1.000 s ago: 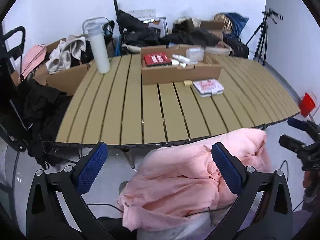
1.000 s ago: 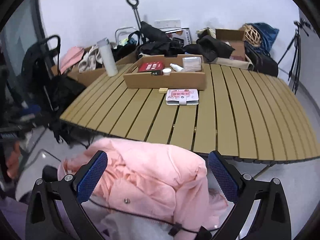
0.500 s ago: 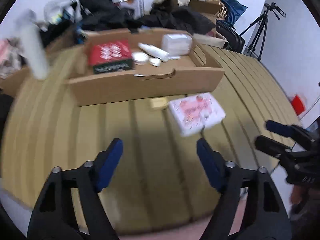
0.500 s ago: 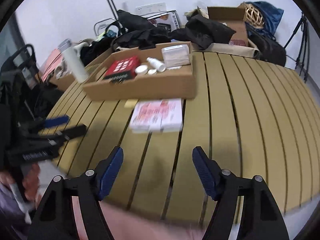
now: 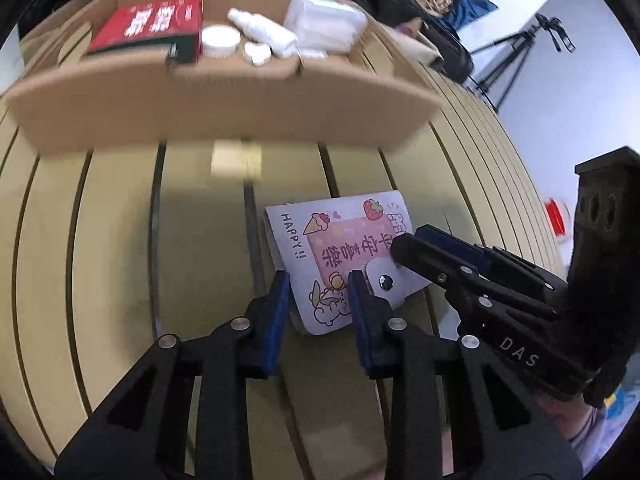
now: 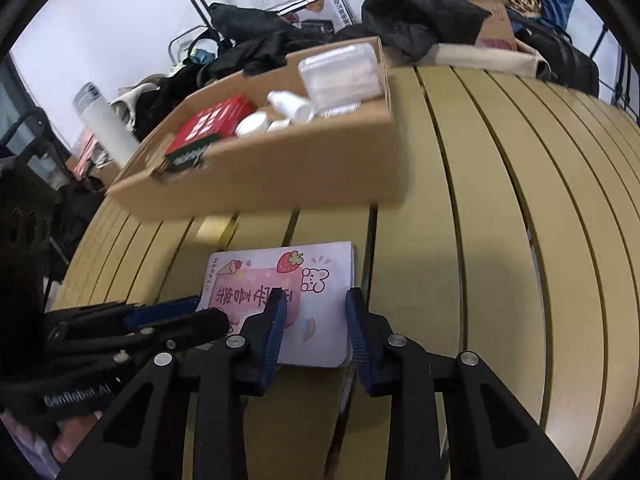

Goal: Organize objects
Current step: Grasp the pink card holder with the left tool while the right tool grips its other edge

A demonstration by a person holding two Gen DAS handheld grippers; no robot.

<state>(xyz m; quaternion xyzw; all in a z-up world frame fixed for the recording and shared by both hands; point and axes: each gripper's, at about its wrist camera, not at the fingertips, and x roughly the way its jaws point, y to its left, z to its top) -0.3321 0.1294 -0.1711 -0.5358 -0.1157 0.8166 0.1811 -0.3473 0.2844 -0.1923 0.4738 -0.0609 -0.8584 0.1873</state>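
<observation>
Left wrist: the left gripper (image 5: 318,294) is closing over the near corner of the notebook (image 5: 340,248), which lies flat on the table (image 5: 112,240) just before the box (image 5: 224,108); whether its pads press yet, I cannot tell

Right wrist: the right gripper (image 6: 316,312) is closing on the notebook's (image 6: 320,280) other near corner, grip equally unclear. The pick-up is in hand; next, I judge, both must lift together toward the box (image 6: 280,168)
</observation>
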